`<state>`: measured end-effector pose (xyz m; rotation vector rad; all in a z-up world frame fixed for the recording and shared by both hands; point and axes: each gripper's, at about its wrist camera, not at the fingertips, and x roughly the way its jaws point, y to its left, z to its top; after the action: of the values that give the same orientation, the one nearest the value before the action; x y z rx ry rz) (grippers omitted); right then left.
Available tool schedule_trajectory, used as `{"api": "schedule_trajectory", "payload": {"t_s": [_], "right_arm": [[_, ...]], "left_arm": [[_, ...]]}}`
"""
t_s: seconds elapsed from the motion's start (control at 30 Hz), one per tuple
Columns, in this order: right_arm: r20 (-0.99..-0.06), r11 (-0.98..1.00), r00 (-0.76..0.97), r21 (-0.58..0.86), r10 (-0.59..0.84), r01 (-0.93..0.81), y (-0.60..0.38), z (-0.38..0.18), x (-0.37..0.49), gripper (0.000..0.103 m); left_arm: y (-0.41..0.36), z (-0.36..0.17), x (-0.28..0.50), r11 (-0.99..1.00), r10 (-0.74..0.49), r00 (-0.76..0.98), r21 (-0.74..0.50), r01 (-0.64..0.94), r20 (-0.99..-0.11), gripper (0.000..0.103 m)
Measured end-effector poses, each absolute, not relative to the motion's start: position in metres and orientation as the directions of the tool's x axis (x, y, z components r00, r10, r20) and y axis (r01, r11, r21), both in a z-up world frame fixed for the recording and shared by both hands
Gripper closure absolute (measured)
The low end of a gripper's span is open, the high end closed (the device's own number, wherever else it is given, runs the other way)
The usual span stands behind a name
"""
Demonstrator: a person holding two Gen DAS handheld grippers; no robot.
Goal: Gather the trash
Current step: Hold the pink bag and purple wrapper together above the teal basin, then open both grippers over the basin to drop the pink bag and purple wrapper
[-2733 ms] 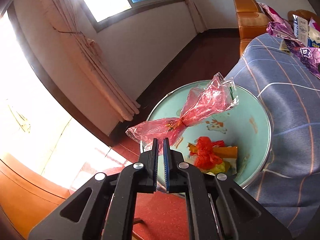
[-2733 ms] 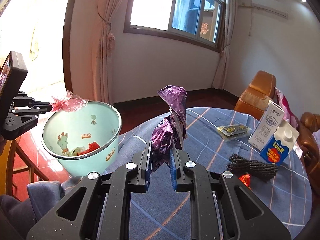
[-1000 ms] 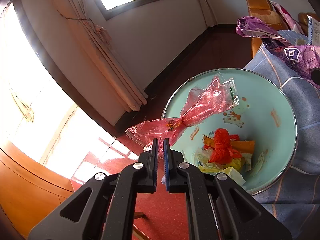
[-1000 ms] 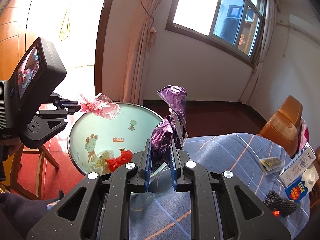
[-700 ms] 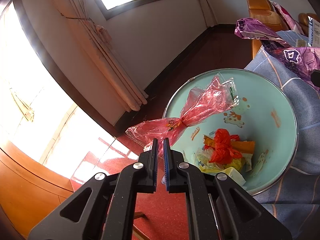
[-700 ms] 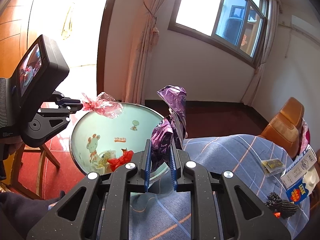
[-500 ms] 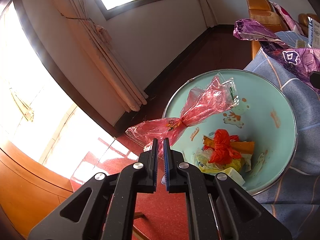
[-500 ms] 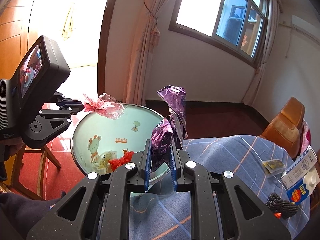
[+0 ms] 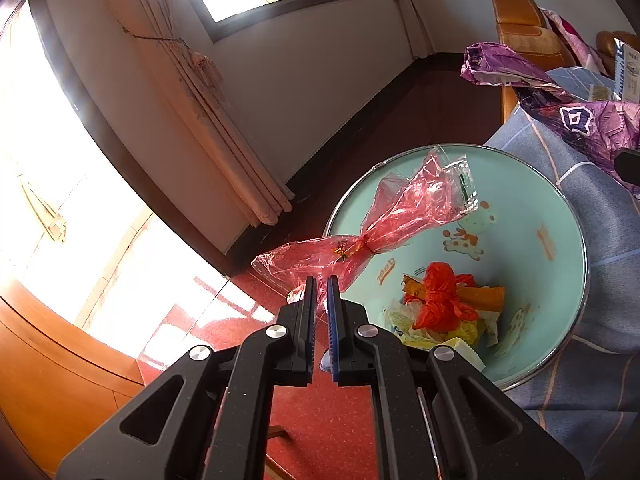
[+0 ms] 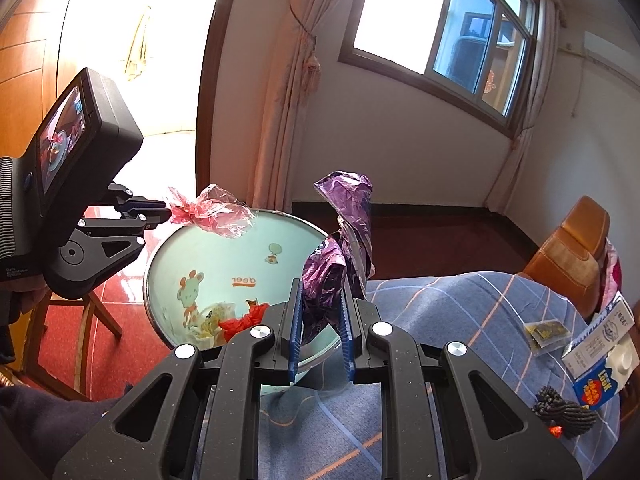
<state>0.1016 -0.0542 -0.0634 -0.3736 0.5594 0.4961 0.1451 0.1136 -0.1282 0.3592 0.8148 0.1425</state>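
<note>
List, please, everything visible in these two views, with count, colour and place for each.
Bin: one, pale green, beside the table, holding trash.
Red wrapper: one, over the bin's rim.
Purple wrapper: one, above the table edge.
Tablecloth: one, blue checked.
Milk carton: one, blue-white, table's right.
Box: one, white, behind carton.
Sachet: one, dark.
Black bundle: one.
Left gripper: black, shut on red wrapper.
Right gripper: black, shut on purple wrapper.
</note>
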Motion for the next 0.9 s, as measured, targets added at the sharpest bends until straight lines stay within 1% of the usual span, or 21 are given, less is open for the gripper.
{"api": "schedule_trajectory", "payload": {"t_s": [0.8, 0.83, 0.87, 0.9], "right_arm": [[-0.583, 0.803, 0.729, -0.205, 0.359, -0.559, -0.043, -0.062, 0.099, 0.085], [-0.583, 0.803, 0.729, -0.205, 0.359, -0.559, -0.042, -0.062, 0.099, 0.085], [-0.583, 0.803, 0.728, -0.204, 0.359, -0.559, -0.042, -0.062, 0.099, 0.085], [-0.585, 0.803, 0.727, -0.202, 0.36, -0.561, -0.042, -0.062, 0.1, 0.084]], "left_arm": [[0.116, -0.124, 0.144, 0.941, 0.244, 0.696, 0.339, -0.001, -0.675, 0.098], [0.116, -0.124, 0.143, 0.942, 0.242, 0.696, 0.337, -0.001, -0.676, 0.097], [0.116, -0.124, 0.143, 0.942, 0.242, 0.696, 0.335, -0.002, -0.676, 0.093], [0.115, -0.124, 0.143, 0.944, 0.238, 0.697, 0.329, -0.003, -0.676, 0.093]]}}
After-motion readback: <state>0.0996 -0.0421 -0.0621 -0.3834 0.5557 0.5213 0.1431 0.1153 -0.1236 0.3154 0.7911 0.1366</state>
